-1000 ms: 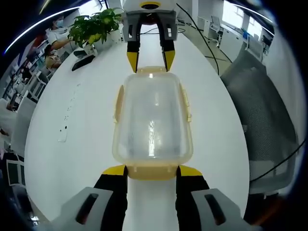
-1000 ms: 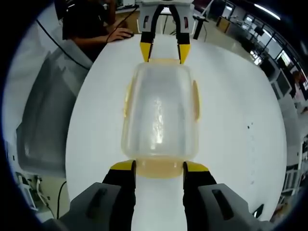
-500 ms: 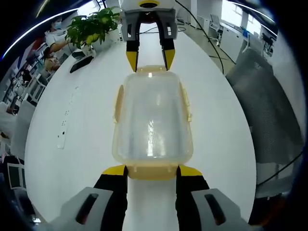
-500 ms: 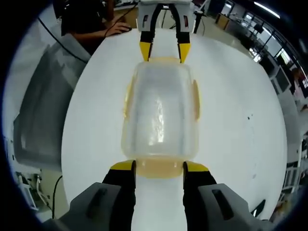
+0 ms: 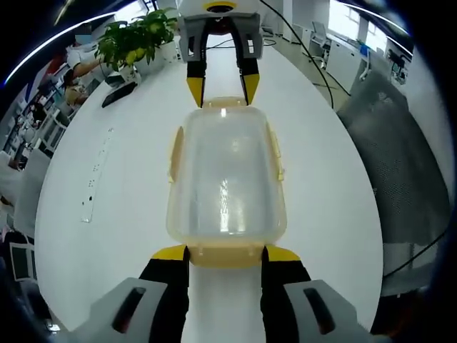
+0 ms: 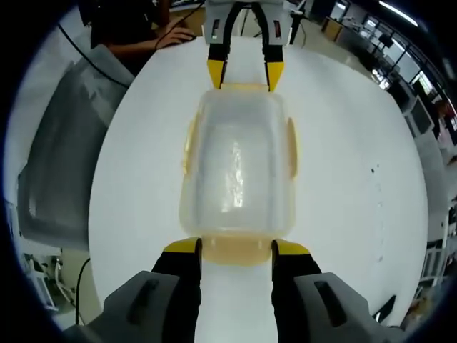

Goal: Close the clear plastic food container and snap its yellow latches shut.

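White oval worktop (image 5: 114, 186), glossy, with potted green plant (image 5: 139, 39) and dark flat object (image 5: 120, 91) near far left edge; small dark marks in a row along left side. Grey mesh chair (image 5: 400, 164) beside right edge. Seated person's hand (image 6: 175, 37) resting at far worktop edge; cables (image 5: 300, 50) trailing nearby.

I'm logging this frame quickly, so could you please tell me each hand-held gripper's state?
Left hand-held gripper: open, jaws flanking the container's end latch.
Right hand-held gripper: open, flanking the opposite latch.
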`<action>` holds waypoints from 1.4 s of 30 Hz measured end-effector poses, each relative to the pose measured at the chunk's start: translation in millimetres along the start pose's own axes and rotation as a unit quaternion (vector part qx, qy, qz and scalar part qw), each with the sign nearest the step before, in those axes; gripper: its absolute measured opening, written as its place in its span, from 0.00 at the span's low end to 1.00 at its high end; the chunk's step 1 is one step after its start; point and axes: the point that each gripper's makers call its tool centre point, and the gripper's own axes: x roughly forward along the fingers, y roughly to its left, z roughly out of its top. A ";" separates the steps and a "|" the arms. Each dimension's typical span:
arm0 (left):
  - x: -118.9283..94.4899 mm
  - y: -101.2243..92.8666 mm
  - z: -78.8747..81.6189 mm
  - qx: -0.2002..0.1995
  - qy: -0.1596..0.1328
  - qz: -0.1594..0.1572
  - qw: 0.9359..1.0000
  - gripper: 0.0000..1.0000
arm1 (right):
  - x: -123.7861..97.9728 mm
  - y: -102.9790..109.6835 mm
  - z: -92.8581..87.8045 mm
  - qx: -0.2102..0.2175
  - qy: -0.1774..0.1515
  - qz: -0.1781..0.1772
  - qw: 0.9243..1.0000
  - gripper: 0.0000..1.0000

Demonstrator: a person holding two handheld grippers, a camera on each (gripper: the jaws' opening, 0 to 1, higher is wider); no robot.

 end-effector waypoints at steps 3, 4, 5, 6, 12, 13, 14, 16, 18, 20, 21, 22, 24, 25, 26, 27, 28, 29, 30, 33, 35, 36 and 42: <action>0.1 -0.2 0.7 0.001 -0.001 0.000 1.000 0.33 | -0.4 0.2 -0.5 0.003 -0.001 0.001 1.000 0.35; 0.5 -0.4 0.9 0.000 -0.001 -0.001 1.000 0.33 | -0.3 0.4 -0.9 0.003 -0.001 0.001 1.000 0.35; 0.6 -0.5 1.1 0.000 -0.001 -0.001 1.000 0.33 | -0.4 0.3 -0.9 0.003 -0.001 0.001 1.000 0.35; 0.1 0.7 1.8 0.004 -0.001 0.002 1.000 0.33 | -0.7 0.2 -1.2 0.004 0.000 0.000 1.000 0.35; -2.1 -1.5 5.1 0.001 -0.006 0.000 1.000 0.33 | -3.8 1.4 -2.1 0.004 0.001 0.000 1.000 0.35; -2.2 -1.8 5.6 0.002 -0.007 -0.001 1.000 0.33 | -4.2 2.0 -2.3 0.004 0.001 0.000 1.000 0.35; -2.1 -2.2 5.7 0.002 -0.006 -0.001 1.000 0.33 | -4.3 2.4 -2.4 0.005 0.000 0.001 1.000 0.35; -2.0 -2.7 6.6 0.004 -0.007 -0.001 1.000 0.33 | -4.3 3.2 -2.9 0.005 0.002 0.001 1.000 0.35; -1.3 -3.1 7.0 0.003 -0.007 -0.002 1.000 0.33 | -3.9 3.5 -3.8 0.006 0.003 0.002 1.000 0.35; 0.4 -2.9 6.2 0.005 -0.005 -0.002 1.000 0.33 | -3.3 3.4 -4.0 0.007 0.002 0.003 1.000 0.35; 1.1 -2.5 5.7 0.005 -0.004 -0.001 1.000 0.33 | -3.4 2.9 -3.9 0.006 0.001 0.002 1.000 0.35; 1.6 -2.7 5.5 0.005 -0.004 -0.002 1.000 0.33 | -3.4 2.8 -4.0 0.008 0.001 0.004 1.000 0.35; 1.8 -2.0 5.9 0.005 -0.004 -0.002 1.000 0.33 | -3.9 2.1 -4.2 0.006 0.003 0.003 1.000 0.35; 1.8 -2.2 6.8 0.003 -0.006 -0.003 1.000 0.33 | -4.3 1.8 -4.8 0.005 0.004 0.003 1.000 0.35; 1.5 -2.3 7.5 0.001 -0.007 -0.004 1.000 0.33 | -4.5 1.6 -5.3 0.005 0.005 0.005 1.000 0.35; 1.3 -2.1 8.2 0.002 -0.008 -0.004 1.000 0.33 | -4.7 1.6 -5.8 0.006 0.005 0.006 1.000 0.35; 1.3 -2.2 8.8 0.003 -0.008 -0.004 1.000 0.33 | -4.7 1.7 -6.3 0.007 0.006 0.007 1.000 0.35; 1.5 -2.3 9.7 0.001 -0.009 -0.004 1.000 0.33 | -4.3 1.2 -7.2 0.006 0.007 0.007 1.000 0.35; 1.8 -2.4 9.8 0.002 -0.010 -0.005 1.000 0.33 | -4.1 1.8 -7.3 0.007 0.007 0.008 1.000 0.35; 3.7 -4.0 7.8 0.000 -0.006 -0.008 1.000 0.33 | -3.7 3.1 -6.3 0.008 0.008 0.013 1.000 0.35; 4.1 -5.1 6.7 -0.001 -0.005 -0.009 1.000 0.33 | -3.6 3.9 -5.7 0.006 0.009 0.014 1.000 0.35; 4.4 -5.7 6.0 -0.003 -0.004 -0.010 1.000 0.33 | -3.6 4.3 -5.4 0.005 0.009 0.014 1.000 0.35; 5.1 -6.8 4.7 -0.003 -0.002 -0.010 1.000 0.33 | -2.7 5.6 -5.6 0.005 0.010 0.013 1.000 0.35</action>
